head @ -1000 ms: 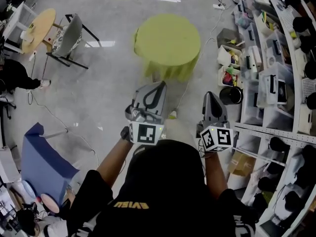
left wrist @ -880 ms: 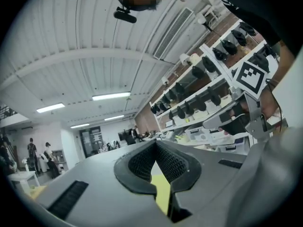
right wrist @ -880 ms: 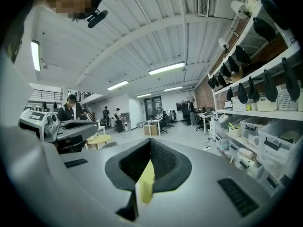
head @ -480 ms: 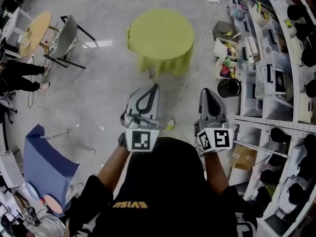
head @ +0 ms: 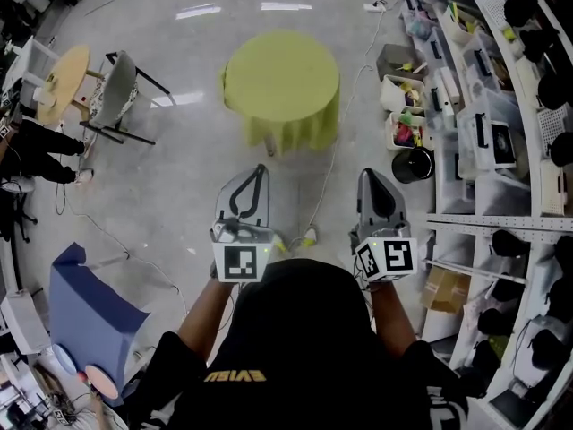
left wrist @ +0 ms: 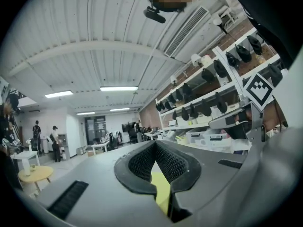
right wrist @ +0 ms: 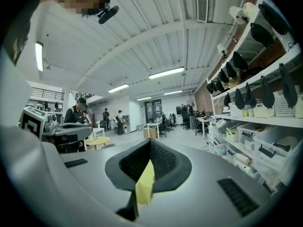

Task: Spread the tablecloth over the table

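Grey left gripper (head: 259,170) and right gripper (head: 372,177), jaws together, empty, well apart from yellow tablecloth (head: 281,81)

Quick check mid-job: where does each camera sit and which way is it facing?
Head view: above the person's head, looking steeply down at the tablecloth; head and arms show.
Left gripper view: on the left hand-held gripper, facing level ahead; its shut jaws show.
Right gripper view: on the right hand-held gripper, same heading, jaws shut.
Shared: both gripper views glimpse the tablecloth past their jaws.
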`<action>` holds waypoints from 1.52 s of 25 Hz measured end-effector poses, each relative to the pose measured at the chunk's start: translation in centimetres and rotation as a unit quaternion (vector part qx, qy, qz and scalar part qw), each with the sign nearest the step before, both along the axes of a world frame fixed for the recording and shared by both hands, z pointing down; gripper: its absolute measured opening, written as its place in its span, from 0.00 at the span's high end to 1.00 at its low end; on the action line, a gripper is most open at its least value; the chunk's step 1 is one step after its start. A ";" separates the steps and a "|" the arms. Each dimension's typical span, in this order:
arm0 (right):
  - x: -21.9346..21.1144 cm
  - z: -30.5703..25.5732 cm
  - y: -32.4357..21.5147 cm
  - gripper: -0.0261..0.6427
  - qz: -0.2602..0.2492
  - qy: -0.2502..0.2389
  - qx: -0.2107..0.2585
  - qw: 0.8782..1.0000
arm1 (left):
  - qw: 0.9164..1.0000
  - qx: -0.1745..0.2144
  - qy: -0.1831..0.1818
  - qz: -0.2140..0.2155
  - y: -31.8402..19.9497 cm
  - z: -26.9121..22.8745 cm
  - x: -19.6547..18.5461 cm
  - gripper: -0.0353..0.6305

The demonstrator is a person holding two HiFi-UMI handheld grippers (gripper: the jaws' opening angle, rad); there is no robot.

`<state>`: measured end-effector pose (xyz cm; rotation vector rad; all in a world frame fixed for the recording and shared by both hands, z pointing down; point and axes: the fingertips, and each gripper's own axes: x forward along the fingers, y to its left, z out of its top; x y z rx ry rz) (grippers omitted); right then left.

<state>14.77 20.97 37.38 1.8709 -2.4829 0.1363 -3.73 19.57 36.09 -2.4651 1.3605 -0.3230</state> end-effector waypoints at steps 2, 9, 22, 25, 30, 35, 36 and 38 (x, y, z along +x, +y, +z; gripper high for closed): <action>0.1 -0.1 0.1 0.96 -0.002 0.000 0.003 1.000 | 0.999 0.001 0.043 -0.012 0.0 -0.5 -0.1 0.92; 0.7 0.0 0.4 0.96 -0.003 0.004 0.004 1.000 | 0.999 0.010 0.040 -0.013 0.3 -0.6 0.4 0.92; 0.8 0.4 0.8 0.96 -0.002 0.004 -0.002 1.000 | 0.997 -0.010 0.077 -0.026 0.6 -0.3 0.2 0.92; 0.6 0.6 0.7 0.96 -0.001 0.008 -0.004 1.000 | 0.999 0.004 0.036 -0.013 0.7 -0.2 0.2 0.92; 0.7 0.7 0.4 0.96 0.000 0.008 -0.004 1.000 | 0.990 -0.004 0.138 -0.034 0.2 -0.7 0.1 0.92; 0.4 1.0 0.2 0.96 0.001 -0.007 -0.015 1.000 | 1.000 0.003 0.016 -0.009 0.3 0.4 0.0 0.92; 0.2 1.2 0.2 0.96 0.002 -0.008 -0.017 1.000 | 0.999 0.003 0.038 -0.013 0.2 0.3 -0.2 0.92; -0.2 1.2 0.0 0.96 0.000 -0.006 -0.017 1.000 | 0.998 -0.001 0.057 -0.020 0.1 0.4 -0.7 0.92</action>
